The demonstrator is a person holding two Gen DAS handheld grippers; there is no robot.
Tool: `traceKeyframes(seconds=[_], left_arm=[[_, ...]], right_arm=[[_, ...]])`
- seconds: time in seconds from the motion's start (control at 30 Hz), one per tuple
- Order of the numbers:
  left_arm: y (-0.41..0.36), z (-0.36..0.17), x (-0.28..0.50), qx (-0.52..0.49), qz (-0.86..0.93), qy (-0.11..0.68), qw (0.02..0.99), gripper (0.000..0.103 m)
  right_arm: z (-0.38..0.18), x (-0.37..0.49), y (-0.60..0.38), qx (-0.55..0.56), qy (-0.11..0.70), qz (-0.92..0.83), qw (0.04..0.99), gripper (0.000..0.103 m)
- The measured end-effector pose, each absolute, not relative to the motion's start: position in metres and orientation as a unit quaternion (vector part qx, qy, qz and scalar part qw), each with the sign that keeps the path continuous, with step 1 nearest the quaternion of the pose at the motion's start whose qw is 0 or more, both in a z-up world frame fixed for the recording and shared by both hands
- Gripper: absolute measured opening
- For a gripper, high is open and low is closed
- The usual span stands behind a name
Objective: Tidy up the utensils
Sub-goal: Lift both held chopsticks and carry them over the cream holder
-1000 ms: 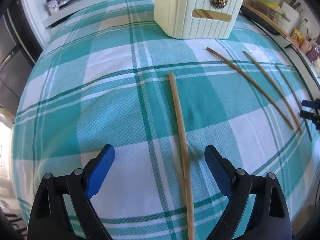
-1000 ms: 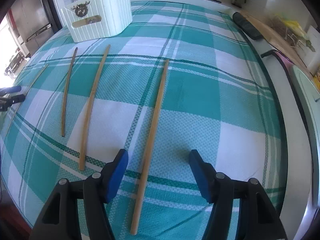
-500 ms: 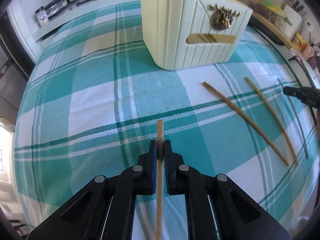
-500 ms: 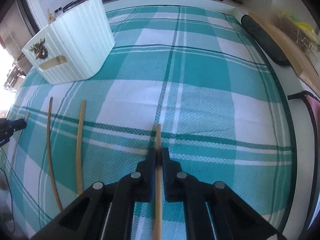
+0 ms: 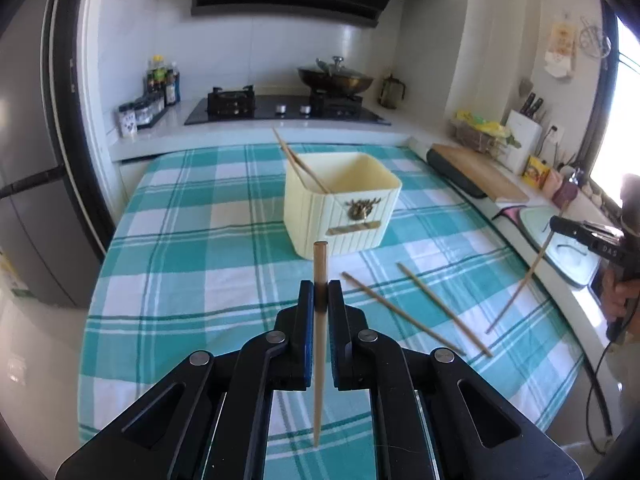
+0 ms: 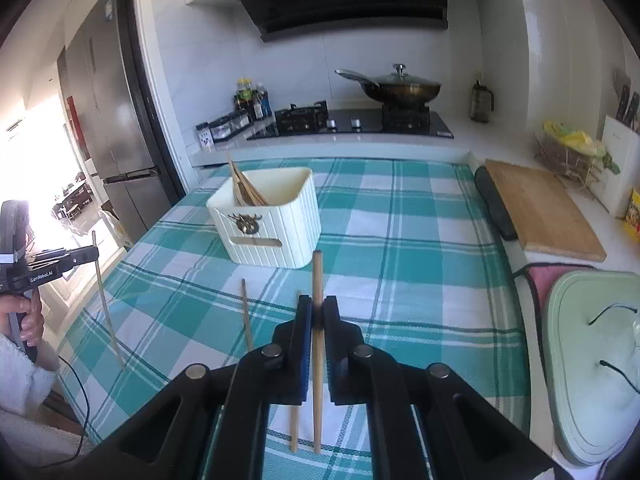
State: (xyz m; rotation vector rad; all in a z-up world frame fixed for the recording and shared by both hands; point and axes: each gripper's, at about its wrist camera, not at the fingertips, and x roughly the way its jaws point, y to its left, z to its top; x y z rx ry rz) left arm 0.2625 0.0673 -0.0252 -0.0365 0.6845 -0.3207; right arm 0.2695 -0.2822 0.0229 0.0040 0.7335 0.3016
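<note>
Chopsticks: thin, stiff, light, likely slippery; best pinched near the thick end. Left gripper clenches one chopstick at centre frame; right gripper clenches another chopstick. Holder upper centre; two loose chopsticks on the cloth, lower right.

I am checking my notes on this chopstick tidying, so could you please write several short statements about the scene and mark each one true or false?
1. The left gripper is shut on a chopstick. True.
2. The right gripper is open and holds nothing. False: it is shut on its own chopstick.
3. The cream box already holds chopsticks. True.
4. No chopsticks remain on the checked cloth. False: two loose chopsticks lie there.
5. The box lies tipped on its side. False: it stands upright.
</note>
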Motion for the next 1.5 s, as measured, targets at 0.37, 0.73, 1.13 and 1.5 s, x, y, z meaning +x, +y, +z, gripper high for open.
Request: traceKeyframes(seconds=[0.37,0.73,1.13,1.5], left_arm=[[0.073,0.034,0.272,-0.049,-0.156,0.273,0.948,0.005],[0.047,0.112,0.359,-0.048,-0.112,0.144,0.982,0.005],[0.016,0.032,0.478,-0.052,-0.108,0.245,0.962,0.005],[0.023,-0.039,0.514,-0.075,-0.104,0.387,0.913,0.019]], right_arm=[[0.083,0.28,-0.258,-0.03,0.272,0.142,0.951,0.006],[0.143,0.373,-0.226,-0.021,0.198,0.16,0.967,0.006],[0.098,0.478,-0.173,-0.015,0.192,0.202,0.96,0.006],[0.001,0.538,-0.148,-0.012,0.341,0.202,0.918,0.014]])
